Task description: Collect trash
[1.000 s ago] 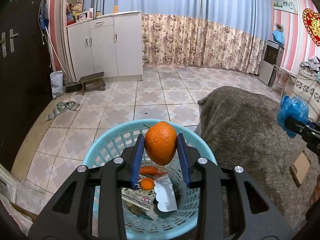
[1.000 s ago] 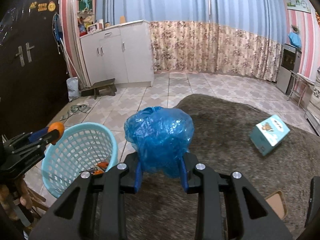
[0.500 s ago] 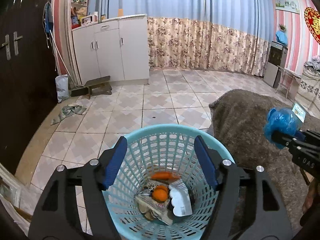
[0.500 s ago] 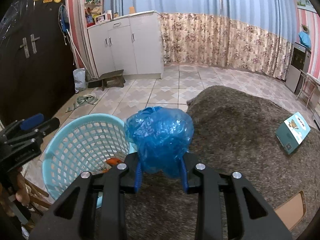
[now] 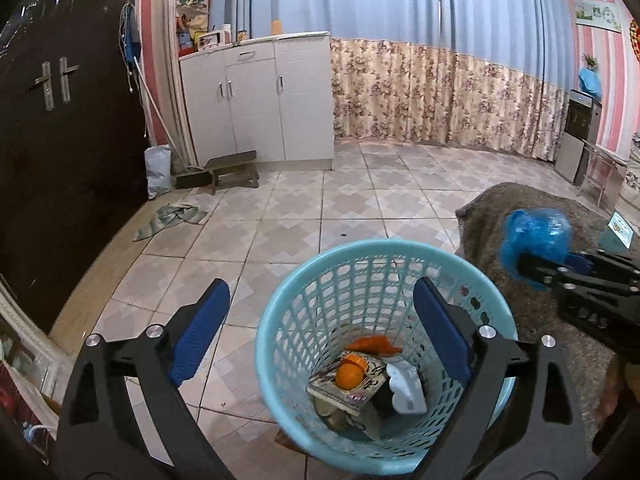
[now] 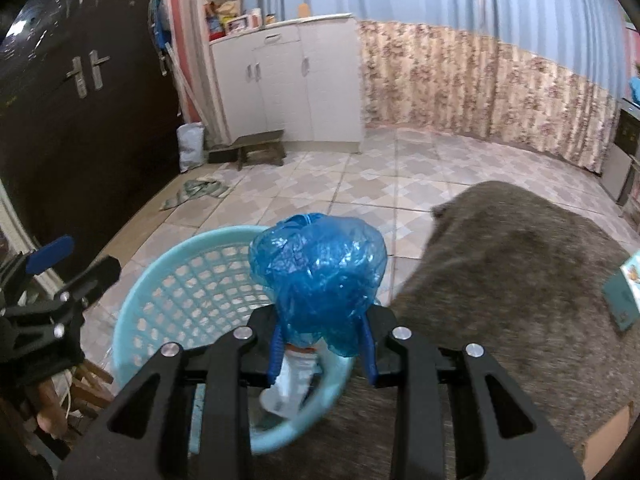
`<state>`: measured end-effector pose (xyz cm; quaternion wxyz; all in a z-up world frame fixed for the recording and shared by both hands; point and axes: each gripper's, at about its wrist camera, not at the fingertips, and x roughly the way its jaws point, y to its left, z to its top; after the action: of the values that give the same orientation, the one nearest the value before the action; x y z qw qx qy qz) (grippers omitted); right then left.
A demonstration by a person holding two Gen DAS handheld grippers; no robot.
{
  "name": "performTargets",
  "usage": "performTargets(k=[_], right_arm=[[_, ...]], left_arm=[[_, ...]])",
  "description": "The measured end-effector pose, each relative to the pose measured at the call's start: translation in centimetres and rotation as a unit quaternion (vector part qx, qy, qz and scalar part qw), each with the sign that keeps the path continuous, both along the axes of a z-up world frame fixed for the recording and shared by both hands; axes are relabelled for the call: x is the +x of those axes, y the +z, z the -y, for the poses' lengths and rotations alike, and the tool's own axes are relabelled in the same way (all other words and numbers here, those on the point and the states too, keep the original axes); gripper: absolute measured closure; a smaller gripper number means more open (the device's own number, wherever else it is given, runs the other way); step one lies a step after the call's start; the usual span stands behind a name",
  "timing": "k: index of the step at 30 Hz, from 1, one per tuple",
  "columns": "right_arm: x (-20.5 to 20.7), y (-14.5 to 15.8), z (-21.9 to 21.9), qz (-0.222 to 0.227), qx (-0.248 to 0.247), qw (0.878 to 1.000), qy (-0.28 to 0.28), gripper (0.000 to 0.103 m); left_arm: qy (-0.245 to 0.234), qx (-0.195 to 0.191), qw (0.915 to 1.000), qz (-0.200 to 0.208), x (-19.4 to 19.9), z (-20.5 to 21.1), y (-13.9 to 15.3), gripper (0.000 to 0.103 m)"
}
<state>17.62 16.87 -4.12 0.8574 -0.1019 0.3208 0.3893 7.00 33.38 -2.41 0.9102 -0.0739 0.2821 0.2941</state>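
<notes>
Both wrist views angle downward, close; share basket (image 5: pixel 280 312).

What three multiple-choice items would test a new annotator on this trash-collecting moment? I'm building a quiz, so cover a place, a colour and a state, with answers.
1. Where does the orange lie?
A. On the grey rug
B. Inside the basket, on a printed packet
C. On the tiled floor

2. What colour is the basket?
A. Light blue
B. Red
C. White

3. What is the right hand-held gripper doing?
A. Gaping empty
B. Clamping a cardboard box
C. Clamping a crumpled blue plastic bag

Answers:
1. B: the orange rests on a packet at the bottom of the basket.
2. A: its lattice wall and rim are light blue.
3. C: the right hand-held gripper has its pads pressed on the blue plastic bag, held over the basket's near rim.
</notes>
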Motion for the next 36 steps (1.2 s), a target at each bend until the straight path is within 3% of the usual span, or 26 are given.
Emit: performTargets(k=[4, 7, 11, 15, 19, 25, 36], right_arm=[[-0.5, -0.7, -1.9, -0.002, 0.000, 1.000, 0.026, 0.066], [-0.4, -1.1, -2.3, -0.003, -0.001, 1.000, 0.025, 0.046], [-0.3, -1.4, -2.1, 0.004, -0.010, 1.000, 0.020, 0.037], [-0.1, -1.3, -0.8, 0.009, -0.003, 1.000, 0.005, 0.015], [-0.2, -0.6, 1.5, 0.024, -0.002, 1.000, -0.005, 0.012], [-1.4, 1.0, 7.8, 0.057, 0.000, 0.998, -0.014, 0.005], [-3.2, 3.6, 25.7, 0.082, -0.001, 0.985, -0.150, 0.005]], left_arm=[[0.011, -0.013, 0.9999, 0.001, -0.6, -0.4, -0.3, 0.012], [0.017, -0.012, 0.9998, -0.001, -0.9, -0.6, -0.5, 0.012], [0.023, -0.017, 0.9996, 0.003, -1.2, -0.7, -0.5, 0.012], [0.026, -0.021, 0.9994, 0.009, -1.5, -0.3, -0.3, 0.010], [0.025, -0.007, 0.9995, 0.015, -1.8, 0.9, 0.1, 0.006], [0.006, -0.014, 0.9996, 0.026, -2.6, 3.5, 1.3, 0.006], [-0.079, -0.031, 0.9953, 0.046, -3.1, 12.5, 2.7, 0.006]])
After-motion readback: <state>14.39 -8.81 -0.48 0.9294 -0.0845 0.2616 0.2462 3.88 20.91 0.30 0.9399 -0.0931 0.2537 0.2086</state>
